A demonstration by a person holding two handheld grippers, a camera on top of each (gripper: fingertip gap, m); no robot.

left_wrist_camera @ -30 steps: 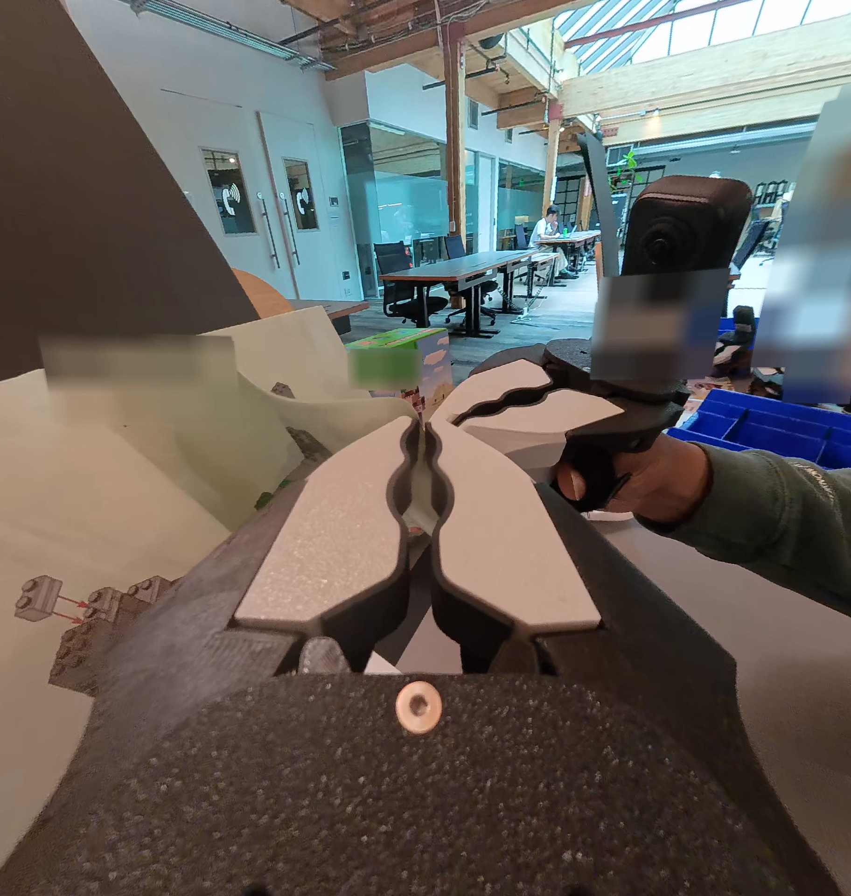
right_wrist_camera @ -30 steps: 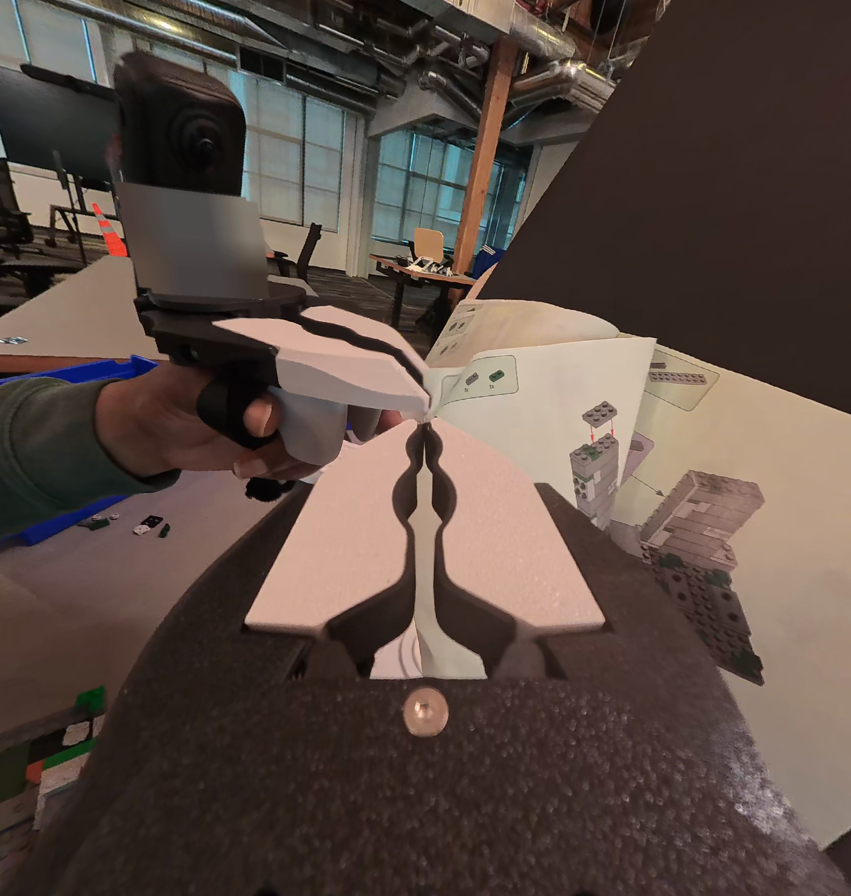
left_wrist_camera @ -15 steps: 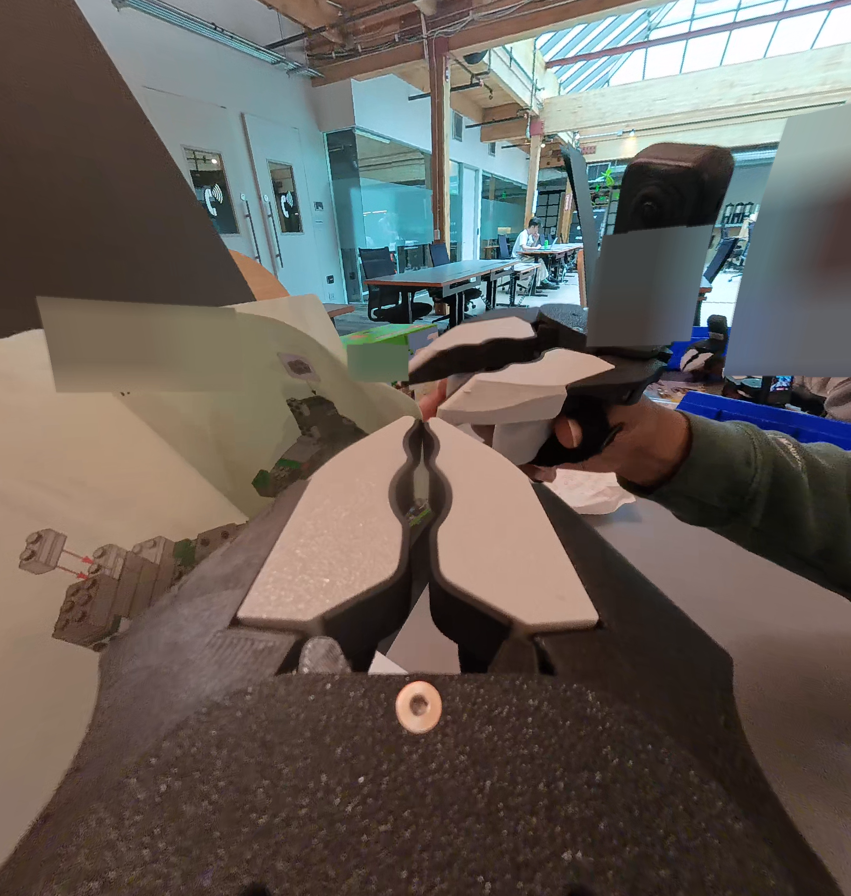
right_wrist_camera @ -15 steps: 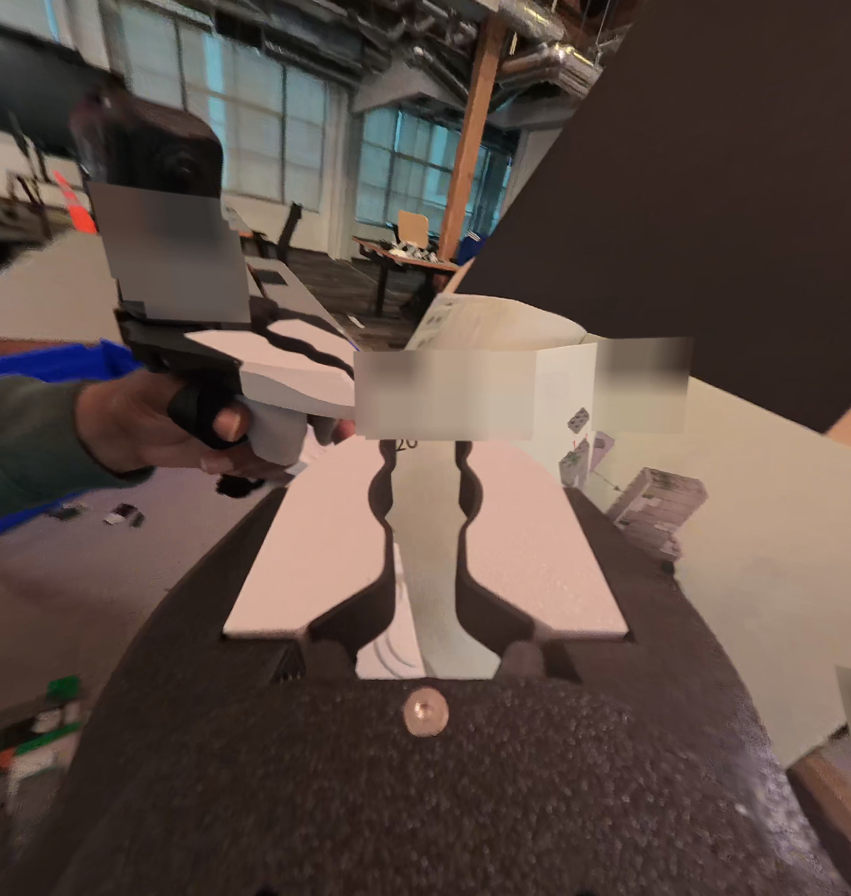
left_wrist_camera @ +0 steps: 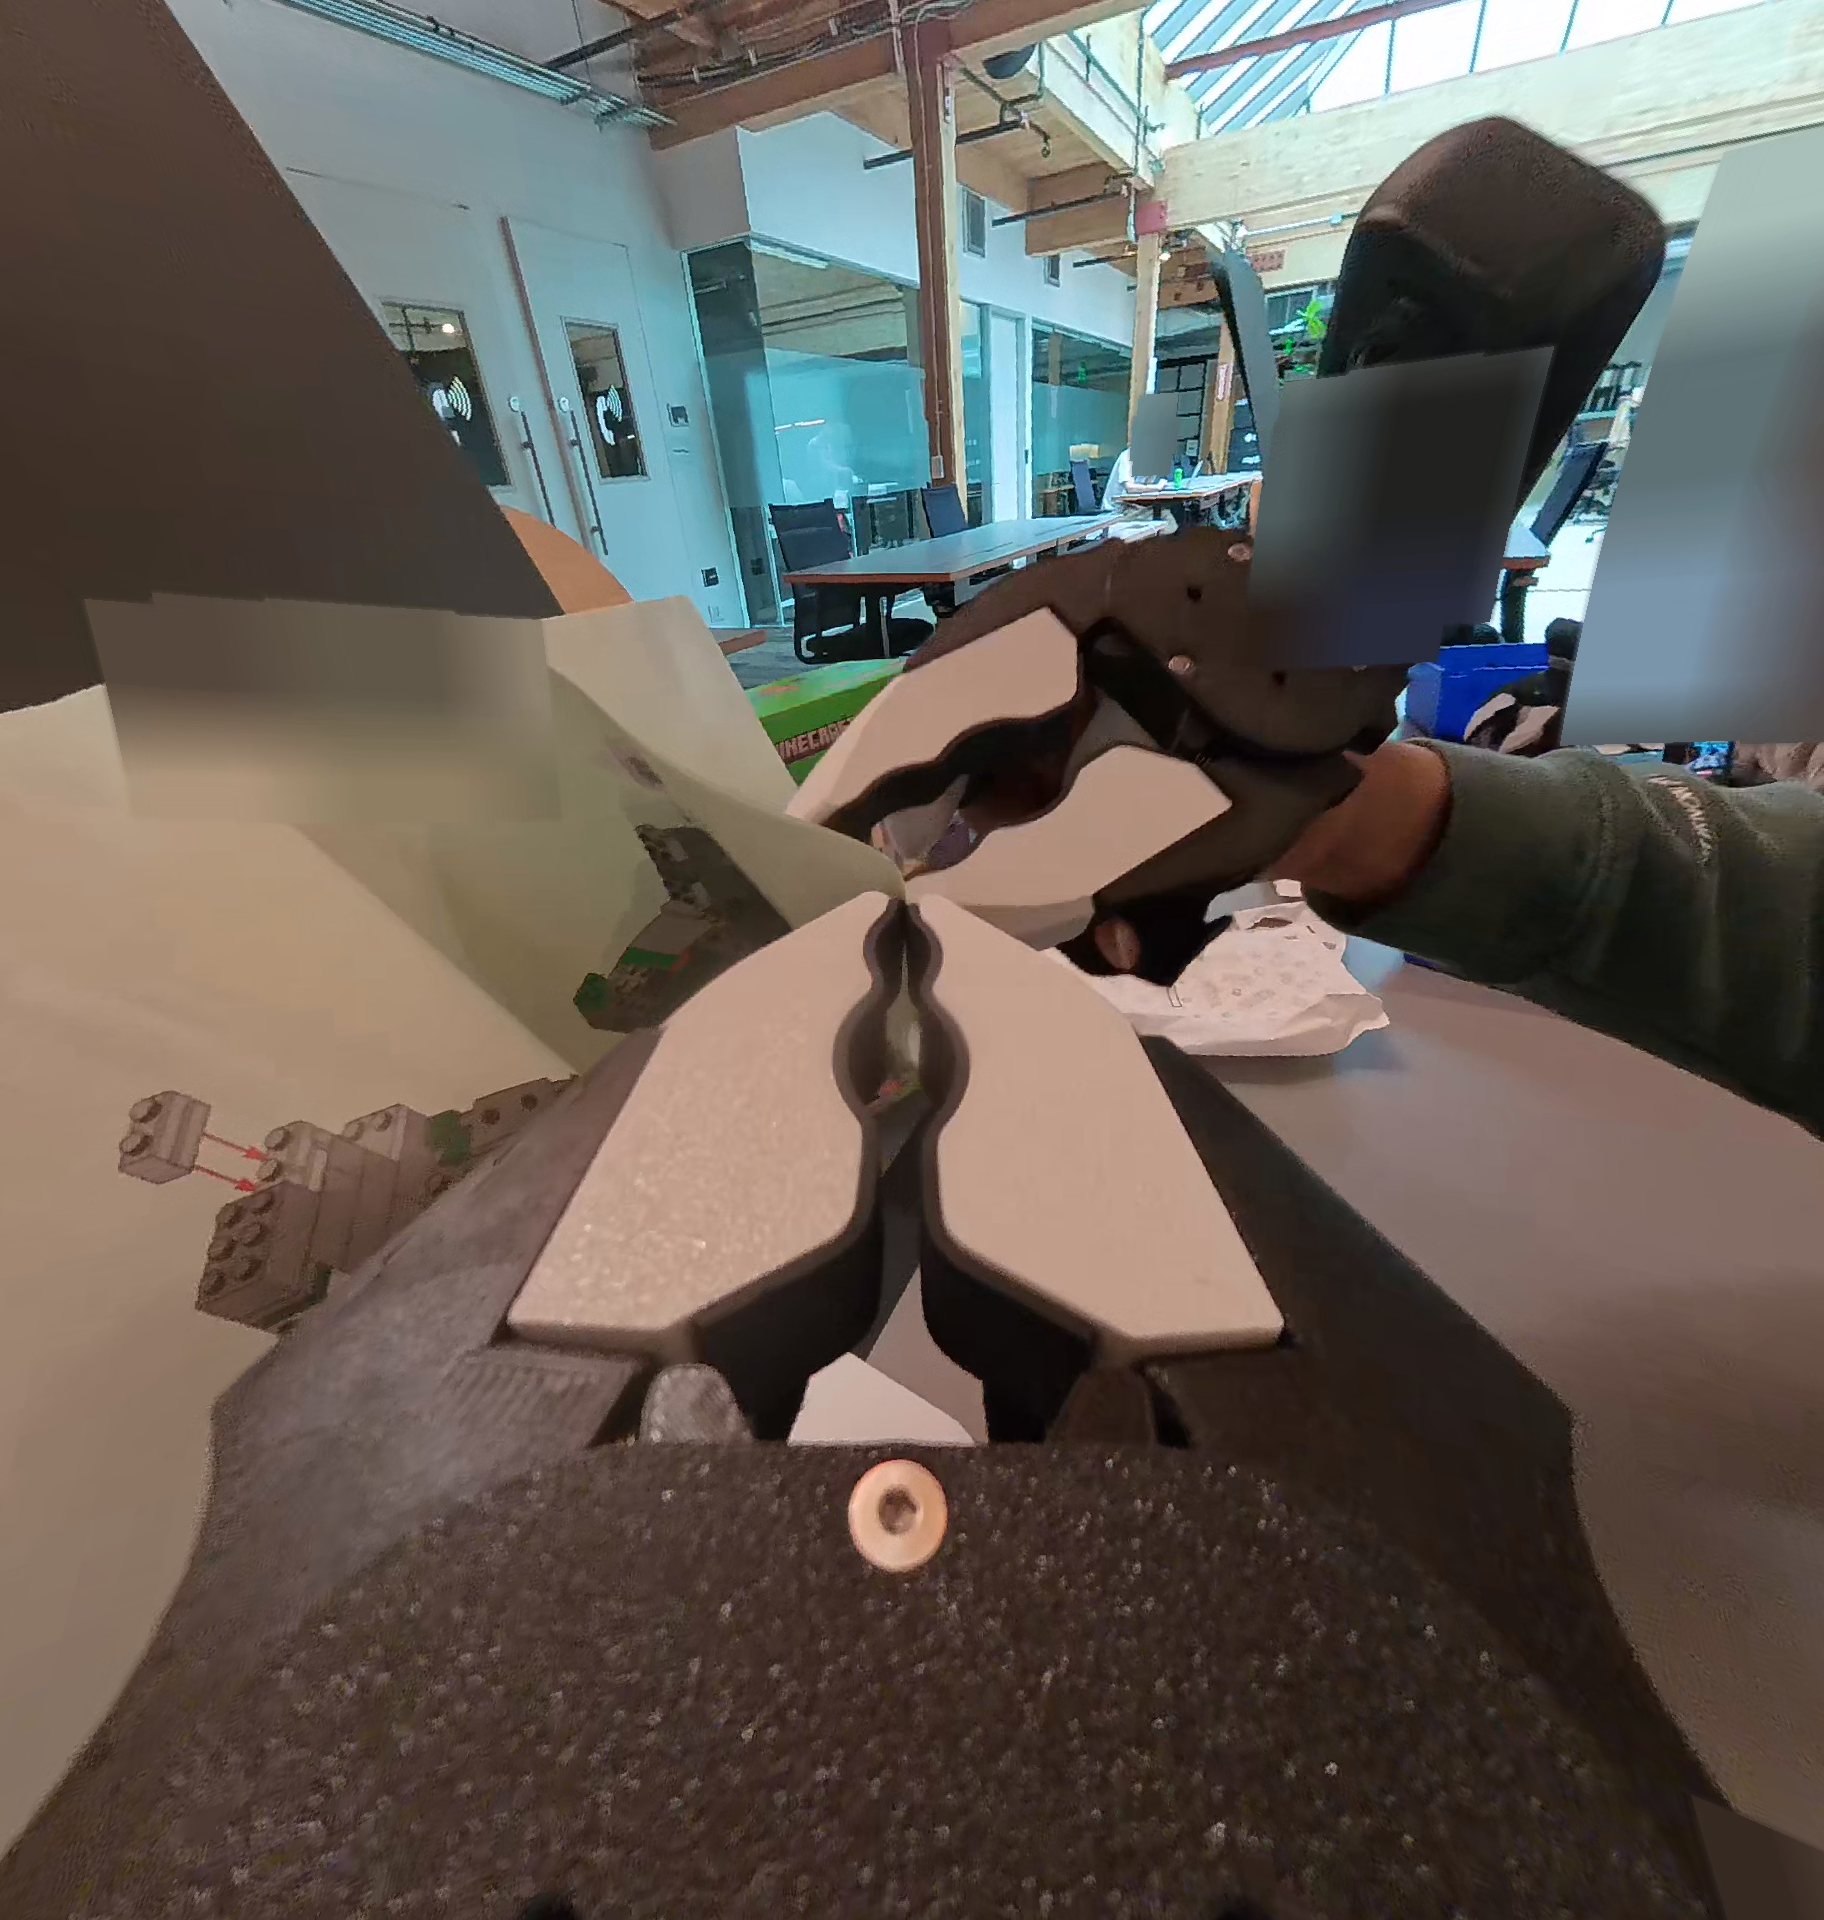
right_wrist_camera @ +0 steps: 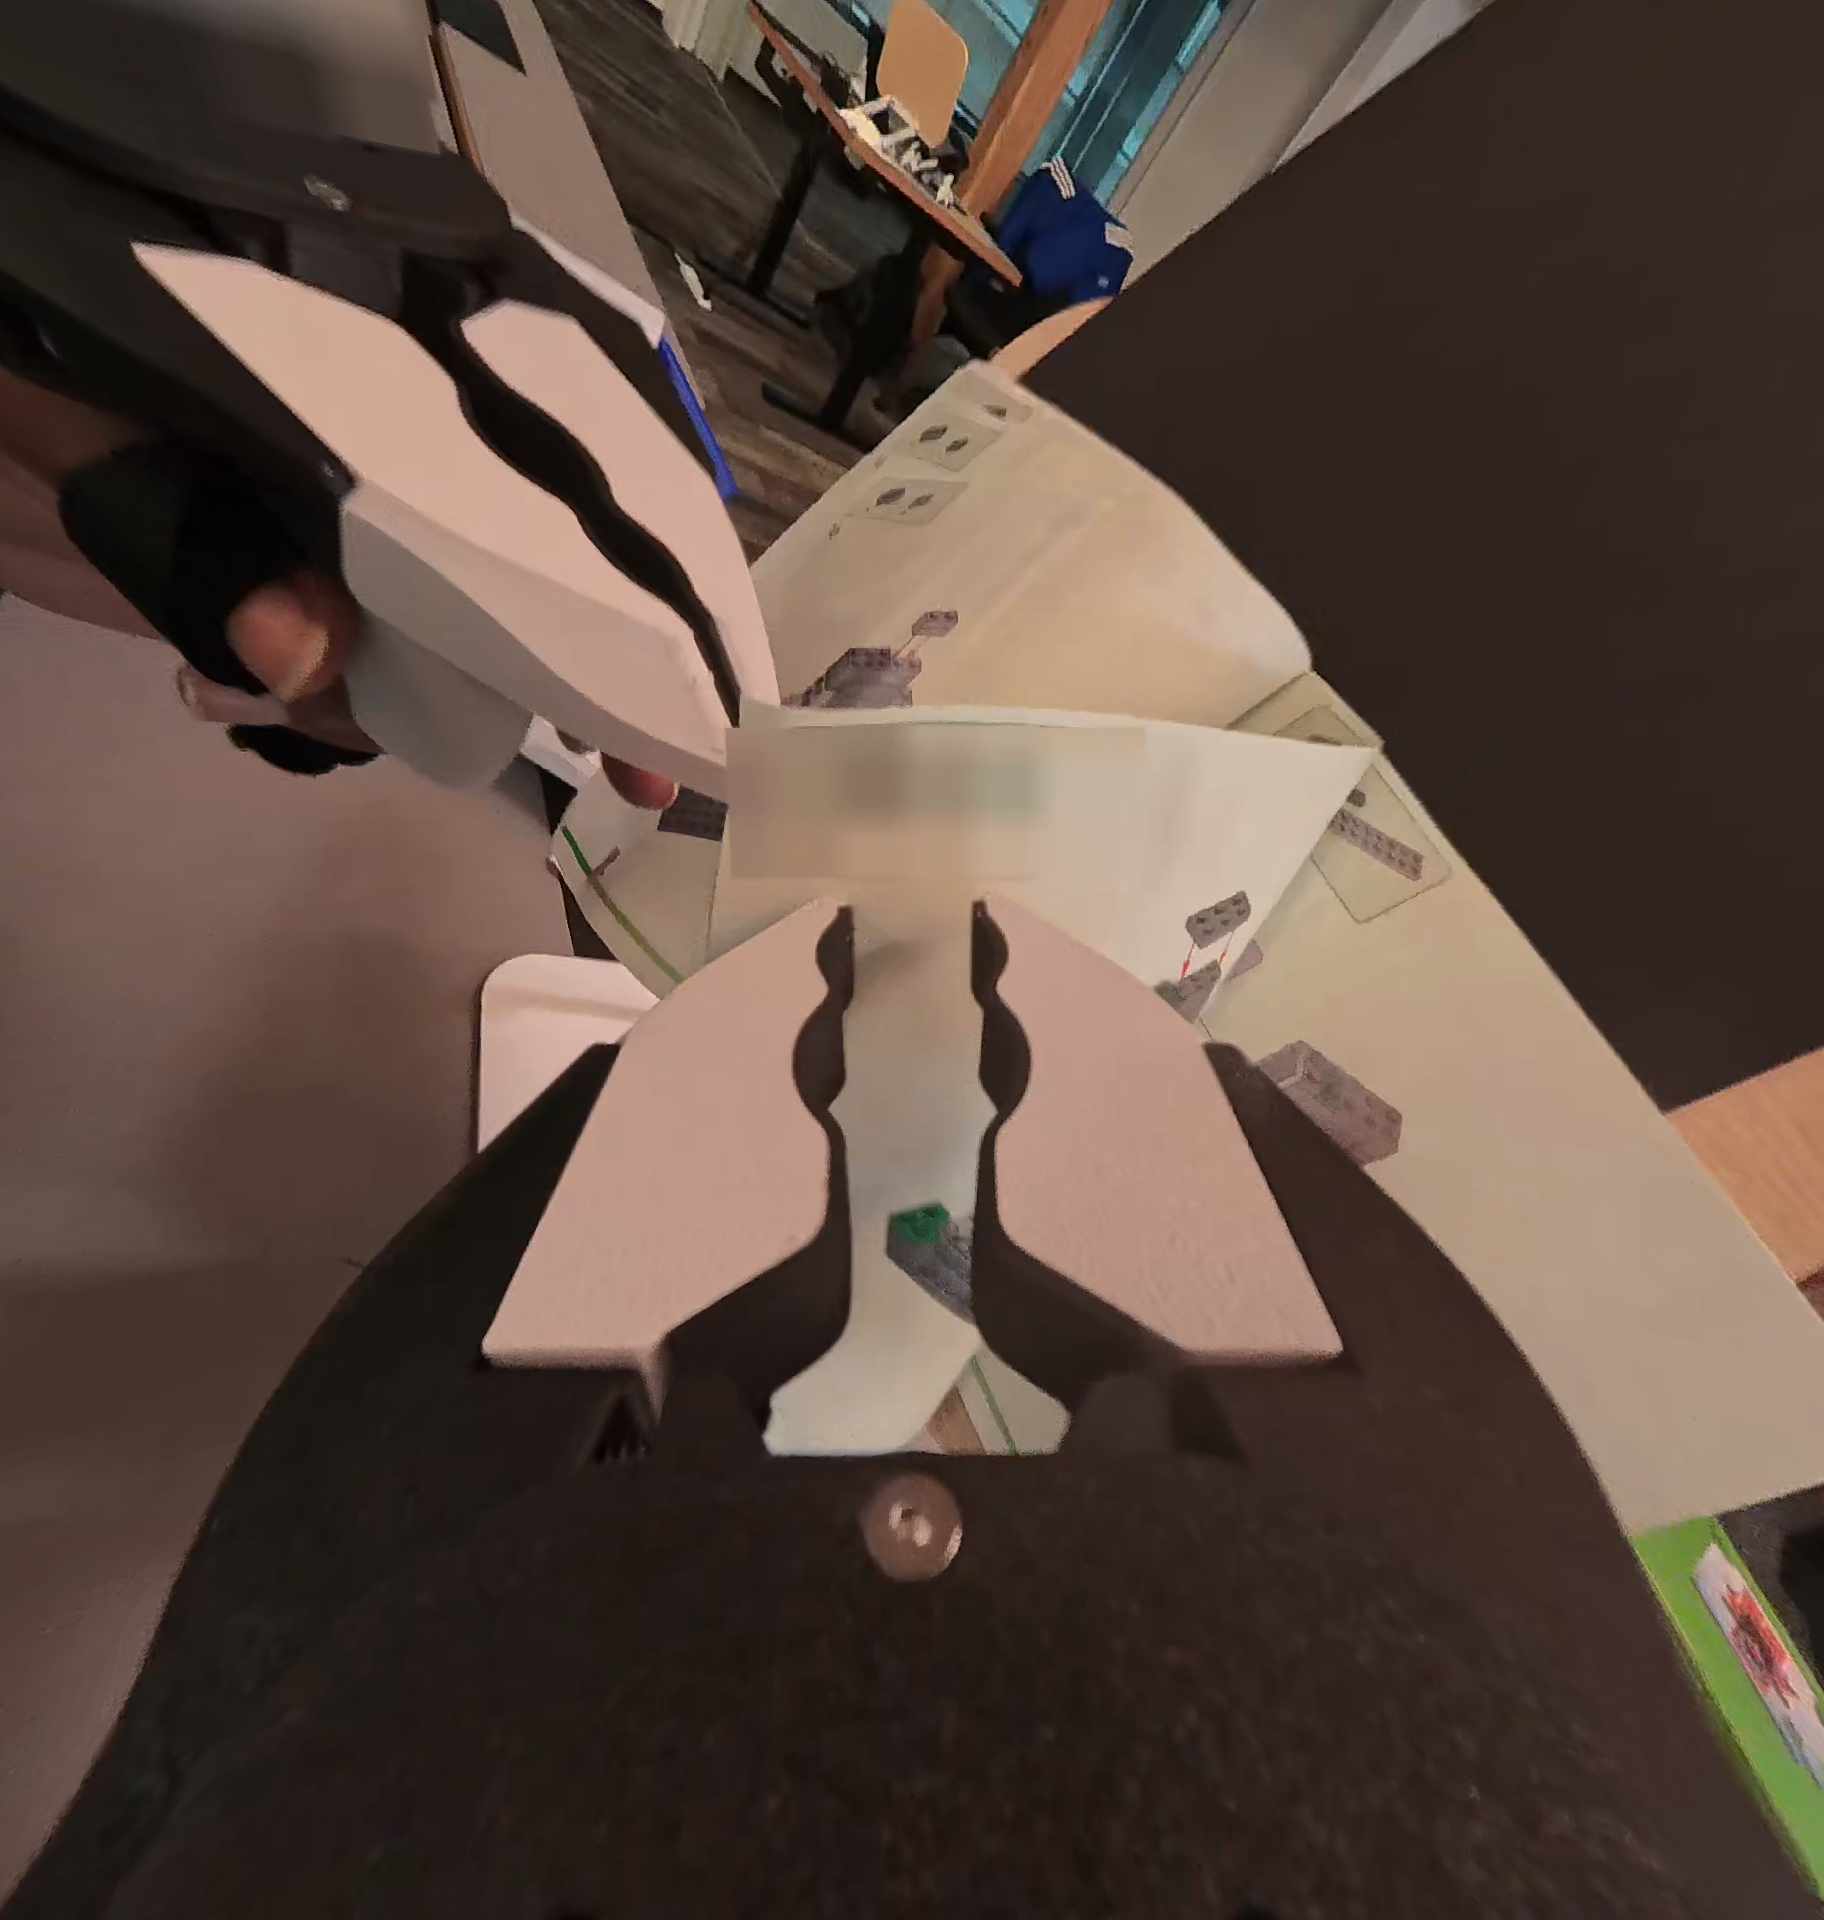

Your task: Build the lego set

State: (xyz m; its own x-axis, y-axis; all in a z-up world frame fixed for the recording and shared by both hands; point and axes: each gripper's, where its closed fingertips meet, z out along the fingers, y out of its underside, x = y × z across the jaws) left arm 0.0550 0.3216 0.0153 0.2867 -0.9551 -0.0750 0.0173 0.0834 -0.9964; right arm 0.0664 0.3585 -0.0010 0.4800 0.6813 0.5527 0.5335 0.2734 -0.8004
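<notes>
Right gripper has just let go, jaws now parted; left gripper alone pinches the instruction page, mid-turn

Crumpled white bag on grey table; blue bin behind.

Booklet page pale cream, grey/green brick drawings; box bright green; sleeve dark green; bag white, speckled.

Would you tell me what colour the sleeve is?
Dark green sleeve, clearest in the left wrist view.
</notes>
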